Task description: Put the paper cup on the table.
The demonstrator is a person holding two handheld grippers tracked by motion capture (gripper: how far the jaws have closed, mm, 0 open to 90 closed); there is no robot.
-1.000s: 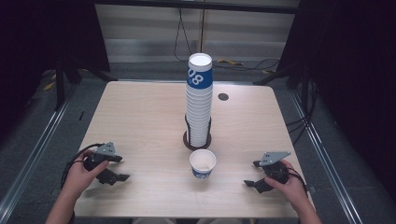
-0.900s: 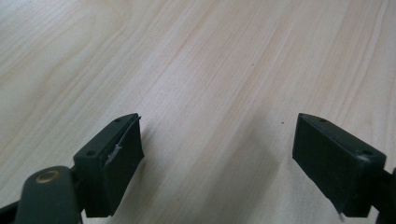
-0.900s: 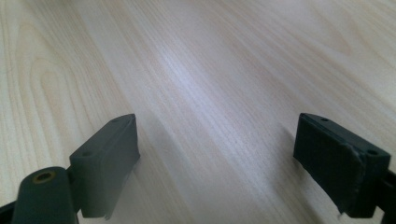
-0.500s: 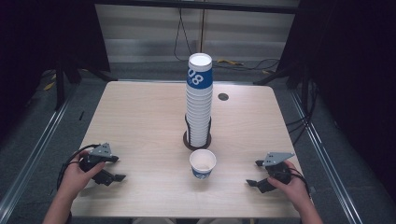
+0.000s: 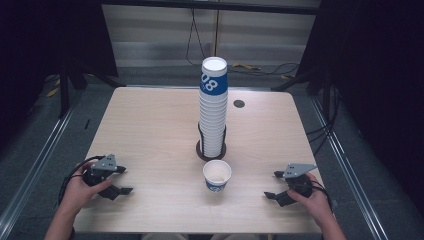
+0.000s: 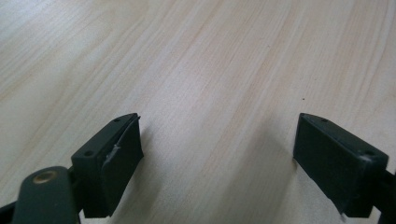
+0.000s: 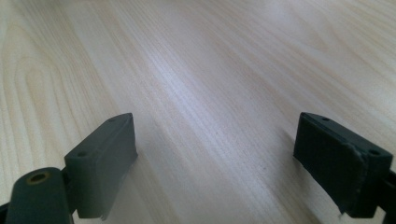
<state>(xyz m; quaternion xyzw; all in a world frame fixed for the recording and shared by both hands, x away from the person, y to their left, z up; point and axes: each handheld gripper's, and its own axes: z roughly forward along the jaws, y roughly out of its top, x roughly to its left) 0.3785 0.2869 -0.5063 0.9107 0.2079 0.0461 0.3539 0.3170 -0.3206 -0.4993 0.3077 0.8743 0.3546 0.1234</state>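
Observation:
A tall stack of white paper cups [image 5: 212, 112], the top one banded blue, stands in a dark round holder [image 5: 199, 150] at the table's middle. One single cup [image 5: 217, 175] with a blue base stands upright just in front of it. My left gripper [image 5: 122, 180] rests low at the table's front left, held by a hand, jaws wide apart over bare wood [image 6: 215, 140]. My right gripper [image 5: 272, 185] sits at the front right, also open with nothing between its fingers [image 7: 102, 158]. Both are well clear of the cups.
The light wooden table [image 5: 150, 130] has a small dark round hole [image 5: 239, 104] at the back right. Cables trail on the grey floor behind, and metal rails run along both sides of the table.
Both hands drew their grippers slightly back toward the front edge of the table. The cups have not moved.

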